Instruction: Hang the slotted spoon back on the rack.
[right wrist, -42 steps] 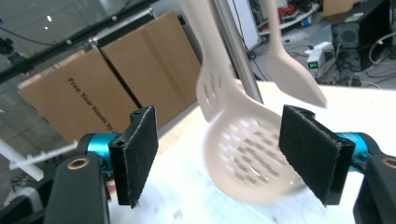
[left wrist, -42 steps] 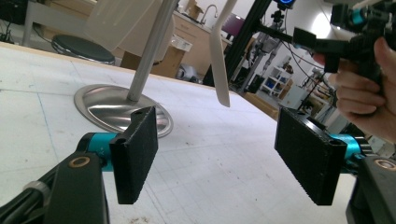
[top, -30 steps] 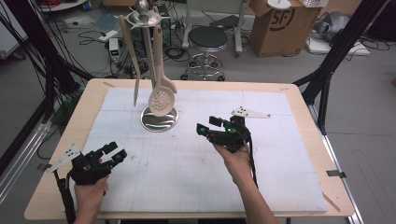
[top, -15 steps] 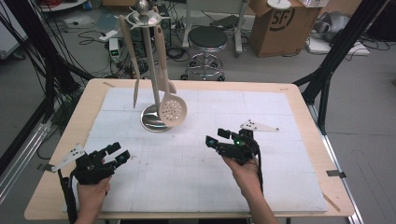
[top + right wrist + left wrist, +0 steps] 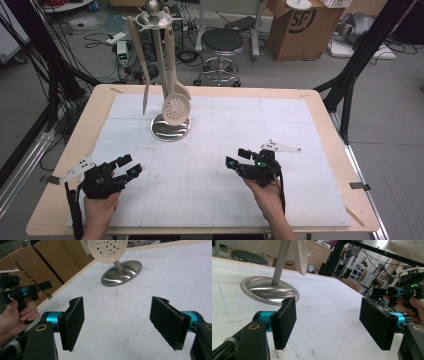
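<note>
While frame crops rack (image 5: 283, 255), slotted spoon (image 5: 108, 250) cut off

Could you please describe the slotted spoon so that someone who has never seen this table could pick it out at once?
Start at the white mat on the wooden table and find the steel utensil stand, whose round shiny base sits toward the mat's far left. Cream utensils hang from the stand's top. The slotted spoon is the one whose broad round bowl is full of small holes, unlike the narrow, plain utensil hanging to its left.

Cardboard box (image 5: 295, 27) behind table: large letters "SF" in a ring on its side. Cardboard box (image 5: 32, 265), right gripper view: "Free Your H…", remainder cut off.
</note>
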Tool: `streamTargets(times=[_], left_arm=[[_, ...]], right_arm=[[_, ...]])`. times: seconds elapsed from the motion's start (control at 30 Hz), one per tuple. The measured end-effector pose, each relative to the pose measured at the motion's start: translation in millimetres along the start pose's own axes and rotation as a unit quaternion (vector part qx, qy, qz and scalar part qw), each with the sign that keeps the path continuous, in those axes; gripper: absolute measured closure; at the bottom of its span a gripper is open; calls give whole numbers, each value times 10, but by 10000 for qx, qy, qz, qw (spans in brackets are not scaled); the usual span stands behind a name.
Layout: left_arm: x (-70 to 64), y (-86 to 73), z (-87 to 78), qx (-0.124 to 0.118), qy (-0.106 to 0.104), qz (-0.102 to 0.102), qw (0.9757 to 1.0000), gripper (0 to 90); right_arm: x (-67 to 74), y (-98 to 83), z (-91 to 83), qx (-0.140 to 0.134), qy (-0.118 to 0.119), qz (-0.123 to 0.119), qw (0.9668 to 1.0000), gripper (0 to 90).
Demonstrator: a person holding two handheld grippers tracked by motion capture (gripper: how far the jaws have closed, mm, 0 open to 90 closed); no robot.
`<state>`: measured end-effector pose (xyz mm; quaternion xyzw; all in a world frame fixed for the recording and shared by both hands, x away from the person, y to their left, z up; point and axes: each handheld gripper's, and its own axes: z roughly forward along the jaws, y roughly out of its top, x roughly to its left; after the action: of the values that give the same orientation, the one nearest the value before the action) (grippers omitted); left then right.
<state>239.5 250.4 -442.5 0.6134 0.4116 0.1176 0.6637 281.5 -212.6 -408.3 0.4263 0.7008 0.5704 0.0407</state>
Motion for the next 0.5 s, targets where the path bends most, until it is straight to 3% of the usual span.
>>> streamTargets(times=[0.2, 0.5], left_arm=[[-12, -16, 52, 127, 23, 32, 9999, 284], [-48, -39, 115, 380, 65, 56, 9992, 241]], right_arm=[[-104, -87, -92, -82, -36, 167, 9998, 274], [-197, -179, -229, -37, -363, -32, 9993, 274]])
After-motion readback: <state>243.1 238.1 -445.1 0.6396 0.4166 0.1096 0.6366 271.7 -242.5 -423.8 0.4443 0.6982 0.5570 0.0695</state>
